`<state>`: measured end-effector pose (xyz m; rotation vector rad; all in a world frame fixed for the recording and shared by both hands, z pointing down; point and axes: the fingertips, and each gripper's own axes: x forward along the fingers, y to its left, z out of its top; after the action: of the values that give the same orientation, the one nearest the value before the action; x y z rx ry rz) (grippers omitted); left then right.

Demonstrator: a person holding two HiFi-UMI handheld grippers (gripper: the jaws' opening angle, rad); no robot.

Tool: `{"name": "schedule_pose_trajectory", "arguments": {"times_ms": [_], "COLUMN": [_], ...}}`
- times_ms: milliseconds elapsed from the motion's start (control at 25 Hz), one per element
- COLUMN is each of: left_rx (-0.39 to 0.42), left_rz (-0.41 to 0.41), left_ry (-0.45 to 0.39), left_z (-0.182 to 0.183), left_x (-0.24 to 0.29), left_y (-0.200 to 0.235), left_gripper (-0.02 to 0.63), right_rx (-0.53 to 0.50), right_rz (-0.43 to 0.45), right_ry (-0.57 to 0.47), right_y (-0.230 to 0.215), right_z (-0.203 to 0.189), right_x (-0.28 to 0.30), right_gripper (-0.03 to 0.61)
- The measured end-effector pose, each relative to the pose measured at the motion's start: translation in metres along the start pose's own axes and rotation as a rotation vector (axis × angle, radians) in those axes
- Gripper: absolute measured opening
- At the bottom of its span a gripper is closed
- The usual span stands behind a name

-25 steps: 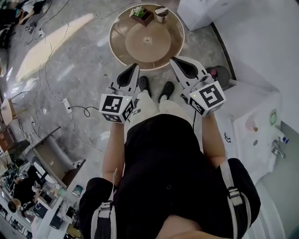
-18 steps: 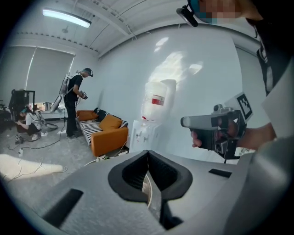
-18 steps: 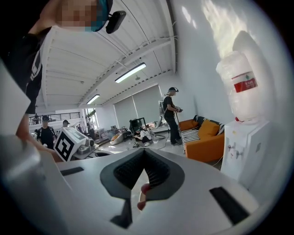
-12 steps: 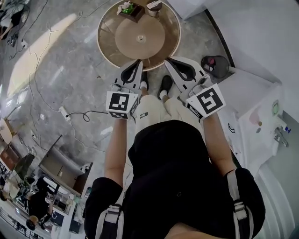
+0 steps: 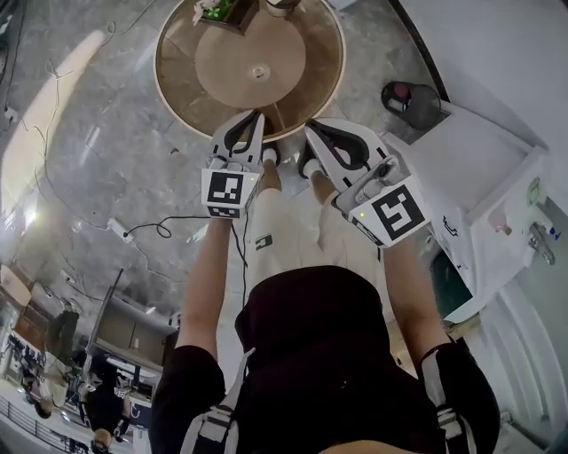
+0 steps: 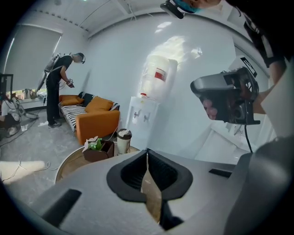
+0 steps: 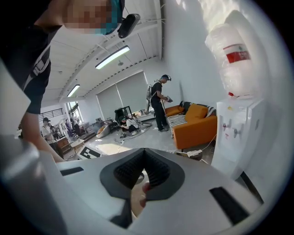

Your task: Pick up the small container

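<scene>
Head view: approach step. Your left gripper [image 5: 256, 117] and right gripper [image 5: 312, 126] are pressed together and empty at lower rim of round surface [image 5: 177, 82]. Next: spread one gripper, reach small container [image 5: 281, 5] at top edge.

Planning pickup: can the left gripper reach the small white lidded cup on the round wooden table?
Probably yes, once opened: bare tabletop lies between the shut left gripper and the cup; a brown planter box stands beside it.

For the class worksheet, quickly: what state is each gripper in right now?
Left gripper: jaws shut, holding nothing.
Right gripper: jaws shut, holding nothing.
</scene>
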<state>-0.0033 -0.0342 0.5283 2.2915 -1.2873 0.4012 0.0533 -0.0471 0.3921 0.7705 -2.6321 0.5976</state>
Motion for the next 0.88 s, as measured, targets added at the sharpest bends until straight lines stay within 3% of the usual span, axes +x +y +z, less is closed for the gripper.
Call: {"name": "schedule_pose_trajectory", "arguments": {"times_ms": [200,600,720,880], "left_rx": [0.010,-0.011,0.000,0.028], "left_rz": [-0.039,-0.001,-0.008,-0.010], "left_ry": [-0.005,0.062,0.085,0.103], "left_z": [-0.038,-0.115,-0.133,-0.153], "left_x": [0.039,0.076,0.087,0.104], "left_y": [0.026,0.065,0.071,0.076], "left_gripper": [0.020,0.020,0.105,0.165], "right_rx": [0.030,0.096,0.106,0.111], "right_rz": [-0.035,-0.063,-0.066,-0.083], "right_ry": [0.009,0.050,0.061,0.078], "right_y": [-0.021,-0.046,-0.050,-0.061], "right_z": [-0.027,-0.081,-0.091,-0.105], "right_x": [0.033,0.064,0.072,0.076], "right_gripper": [0.003,0.003,0.003,0.003]}}
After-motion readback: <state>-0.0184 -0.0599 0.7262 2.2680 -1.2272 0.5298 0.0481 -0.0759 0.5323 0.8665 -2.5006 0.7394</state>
